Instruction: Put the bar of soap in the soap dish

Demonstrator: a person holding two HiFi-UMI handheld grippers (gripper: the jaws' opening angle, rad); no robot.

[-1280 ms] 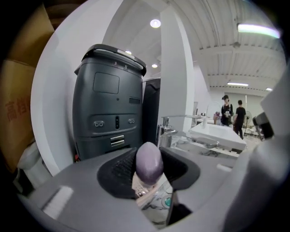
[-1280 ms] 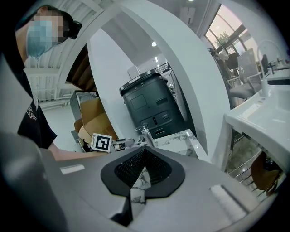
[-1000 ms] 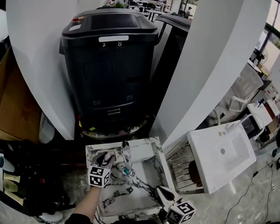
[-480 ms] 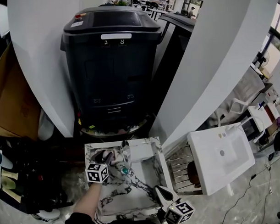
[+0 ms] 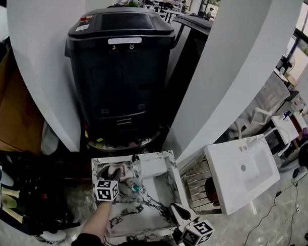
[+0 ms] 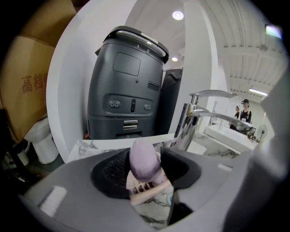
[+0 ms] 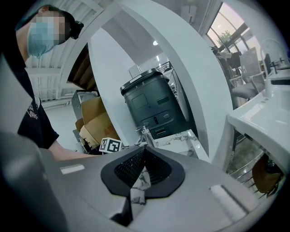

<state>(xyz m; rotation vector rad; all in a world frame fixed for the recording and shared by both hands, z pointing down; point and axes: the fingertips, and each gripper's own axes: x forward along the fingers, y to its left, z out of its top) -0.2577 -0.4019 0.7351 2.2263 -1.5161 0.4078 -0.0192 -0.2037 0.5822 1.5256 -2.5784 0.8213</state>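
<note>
Your left gripper (image 5: pixel 114 173) works near the back-left corner of the marble countertop (image 5: pixel 128 217); its jaws have just been easing apart, yet the pads lie against both sides of the lilac bar of soap (image 6: pixel 144 157), which stands on end between them; the soap's lower end rests on the slats of the wooden soap dish (image 6: pixel 150 189) directly beneath. The chrome faucet (image 5: pixel 136 167) rises just beside that gripper on its right; the counter's raised back rim runs close behind it; the sunken sink basin (image 5: pixel 159 193) opens beyond the faucet. Your right gripper (image 5: pixel 174 207) hangs over the counter's front edge near the right corner, well apart from the left, jaw tips pressed together with nothing in them; bare marble lies between the two tools. A black bin (image 5: pixel 120 81) stands directly behind the counter, hemmed by a white curved pillar (image 5: pixel 41 73) on the left and another on the right. A cardboard carton (image 6: pixel 32 86) at far left bears printed Chinese characters, the first reading 高; the white label on the bin's lid is too small to read.
</note>
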